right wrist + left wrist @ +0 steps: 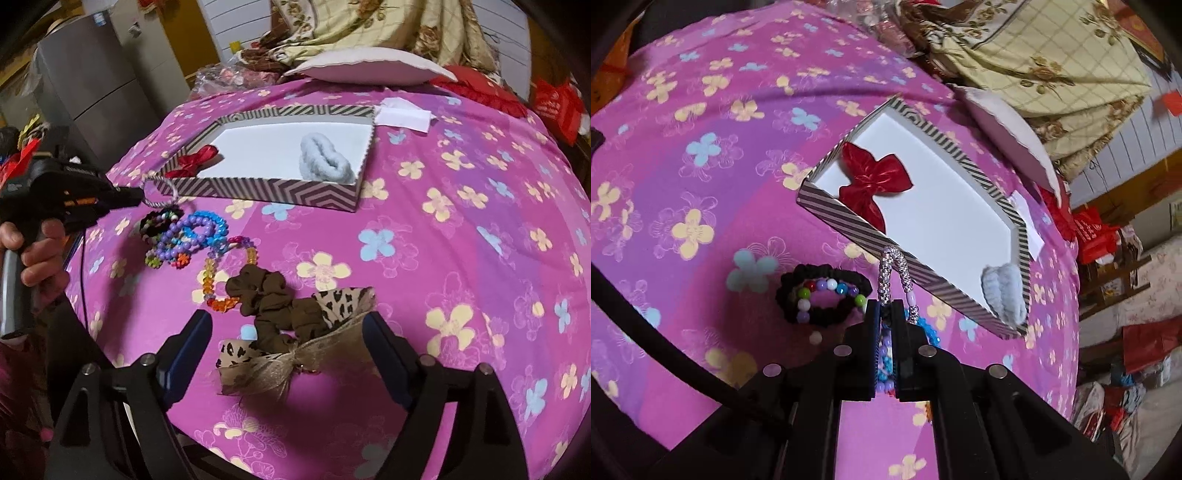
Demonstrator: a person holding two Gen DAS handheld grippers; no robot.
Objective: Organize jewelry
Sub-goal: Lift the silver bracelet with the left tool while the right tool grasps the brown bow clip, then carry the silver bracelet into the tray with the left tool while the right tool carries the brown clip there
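Left gripper [885, 314] pinches the silver braided bracelet [894, 273] for the striped box [916, 275] mid-frame; right gripper [286, 347] gapes empty over the leopard bow [295, 350].

On the bedspread [443, 229] ahead of you, the tray [266, 186] holds a bow [195, 157] at its left end and a fluffy scrunchie [325, 158] toward its right. A pillow [369, 68] lies behind the tray. Before the tray's left corner sits a pile of bead bracelets [188, 236], a bead strand [221, 280] beside it; nearer you, a scrunchie [273, 306] rests against a ribbon bow [295, 354]
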